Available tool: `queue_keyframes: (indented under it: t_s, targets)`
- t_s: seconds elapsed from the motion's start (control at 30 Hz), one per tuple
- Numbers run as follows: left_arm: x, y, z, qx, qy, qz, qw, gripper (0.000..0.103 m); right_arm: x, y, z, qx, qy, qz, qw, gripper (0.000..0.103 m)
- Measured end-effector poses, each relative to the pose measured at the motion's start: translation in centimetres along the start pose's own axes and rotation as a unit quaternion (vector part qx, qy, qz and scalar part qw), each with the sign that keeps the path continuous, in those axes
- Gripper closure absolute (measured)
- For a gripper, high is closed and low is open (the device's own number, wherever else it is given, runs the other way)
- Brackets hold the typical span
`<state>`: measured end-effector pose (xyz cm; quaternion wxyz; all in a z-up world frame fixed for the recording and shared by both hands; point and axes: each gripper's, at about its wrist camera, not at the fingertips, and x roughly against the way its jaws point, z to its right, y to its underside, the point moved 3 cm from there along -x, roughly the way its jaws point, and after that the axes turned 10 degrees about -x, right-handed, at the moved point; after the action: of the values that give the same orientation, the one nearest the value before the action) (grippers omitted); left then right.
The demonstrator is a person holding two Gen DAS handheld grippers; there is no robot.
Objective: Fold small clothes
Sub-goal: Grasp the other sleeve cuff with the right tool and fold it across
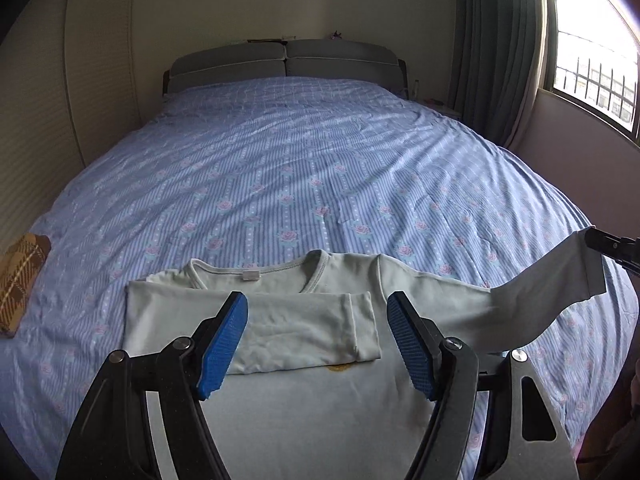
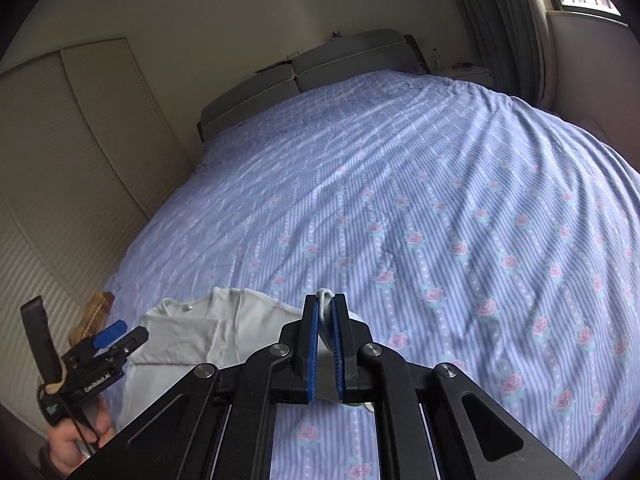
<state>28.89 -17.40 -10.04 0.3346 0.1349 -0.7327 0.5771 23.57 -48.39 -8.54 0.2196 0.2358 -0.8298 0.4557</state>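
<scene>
Left gripper (image 1: 318,344) jaws apart, empty, over white long-sleeve shirt (image 1: 280,320) on bed (image 1: 320,160); right gripper (image 2: 326,344) clamped on sleeve cuff (image 2: 324,295), lifted.

I see daylight entering from the barred window (image 1: 592,64) at upper right, overexposed. The blue striped floral bedspread (image 1: 304,176) shows soft crease shadows. Fisheye bending and dark vignetting mark all corners.

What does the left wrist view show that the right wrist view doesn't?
Left wrist only: the shirt's left sleeve folded across the chest, its neck label, and the open left claw hovering empty.
Right wrist only: the right claw shut on the other sleeve's cuff, and the hand holding the left claw.
Both: the shirt, the striped floral bedsheet, the plaid cloth.
</scene>
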Motion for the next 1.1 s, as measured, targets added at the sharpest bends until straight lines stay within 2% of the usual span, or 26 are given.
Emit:
queue_keyframes:
  t_s: [0.33, 0.6, 0.8, 1.1]
  targets:
    - [4.0, 2.7, -12.6, 0.052, -0.047, 0.008, 0.9975, 0.031, -5.6, 0.9, -13.6, 0.041, -0.058, -0.036, 0.997, 0.096]
    - [5.0, 6.2, -20.7, 0.101, -0.069, -0.002, 0.9925, 0.031, -11.5, 4.7, -21.4, 0.058, -0.083, -0.077, 0.992, 0.096]
    - [5.1, 8.4, -23.9, 0.121, -0.076, -0.009, 0.9897, 0.031, -15.5, 8.2, -25.6, 0.070, -0.094, -0.113, 0.987, 0.096]
    - [5.0, 9.6, -26.9, 0.137, -0.082, -0.017, 0.9870, 0.031, -19.3, 11.9, -30.6, 0.095, -0.105, -0.150, 0.978, 0.096]
